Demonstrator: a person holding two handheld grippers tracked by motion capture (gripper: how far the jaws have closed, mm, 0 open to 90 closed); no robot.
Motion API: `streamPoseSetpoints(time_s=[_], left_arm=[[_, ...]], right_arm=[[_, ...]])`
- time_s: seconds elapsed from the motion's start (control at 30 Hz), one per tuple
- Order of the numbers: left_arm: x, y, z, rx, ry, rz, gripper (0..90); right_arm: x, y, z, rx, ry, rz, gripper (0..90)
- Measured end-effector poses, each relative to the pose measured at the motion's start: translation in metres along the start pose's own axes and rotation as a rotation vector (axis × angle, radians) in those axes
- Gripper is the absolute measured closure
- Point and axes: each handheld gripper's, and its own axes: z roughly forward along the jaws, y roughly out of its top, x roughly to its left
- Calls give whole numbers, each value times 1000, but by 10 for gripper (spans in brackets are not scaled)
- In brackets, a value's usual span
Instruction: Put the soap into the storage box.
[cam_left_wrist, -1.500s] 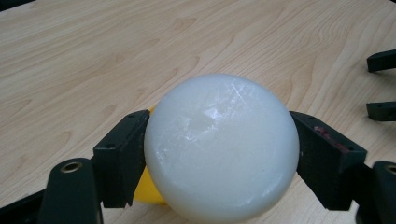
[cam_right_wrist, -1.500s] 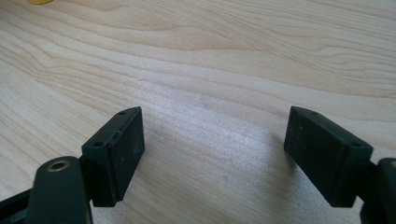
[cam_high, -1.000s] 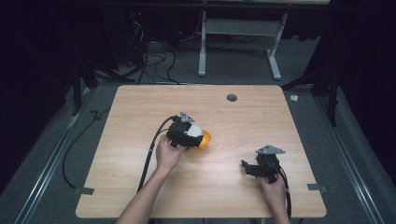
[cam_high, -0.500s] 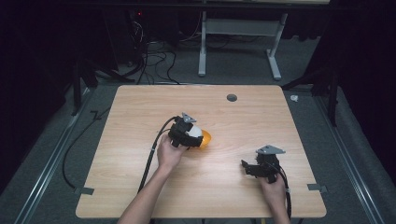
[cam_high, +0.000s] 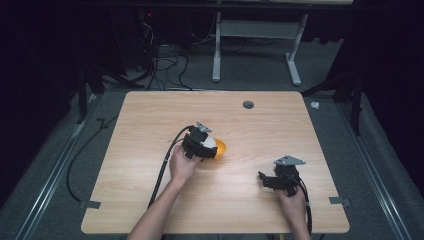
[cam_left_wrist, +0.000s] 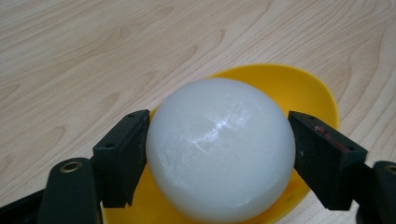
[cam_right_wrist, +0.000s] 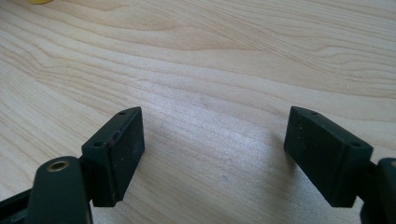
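Note:
A white ball (cam_high: 209, 142) (cam_left_wrist: 219, 149) sits in a shallow yellow bowl (cam_high: 221, 148) (cam_left_wrist: 289, 88) near the middle of the wooden table (cam_high: 150, 115). My left gripper (cam_high: 212, 148) (cam_left_wrist: 219, 156) reaches over the bowl from the left, shut on the ball, with both black pads pressed against its sides. The bowl's near half is hidden under the ball. At the front right my right gripper (cam_high: 263, 180) (cam_right_wrist: 212, 154) is held low over bare wood, pointing left, open with nothing between its fingers.
A dark round hole (cam_high: 248, 104) lies in the tabletop at the back. Tape tabs mark the front corners (cam_high: 90, 204) (cam_high: 339, 201). The left gripper's black cable (cam_high: 162, 170) trails toward the front edge. A white desk frame (cam_high: 252, 30) stands on the floor beyond.

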Motion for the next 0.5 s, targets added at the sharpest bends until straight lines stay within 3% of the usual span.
streamPoseSetpoints(time_s=[0.07, 0.23, 0.5], left_arm=[[0, 0, -1, -7, -3, 2, 240], [2, 3, -12, -83, -12, -20, 269], [4, 3, -20, -92, -3, -17, 266]], right_arm=[[0, 0, 0, 0, 0, 1, 210], [0, 0, 0, 1, 0, -1, 211], [0, 0, 0, 0, 0, -1, 210]])
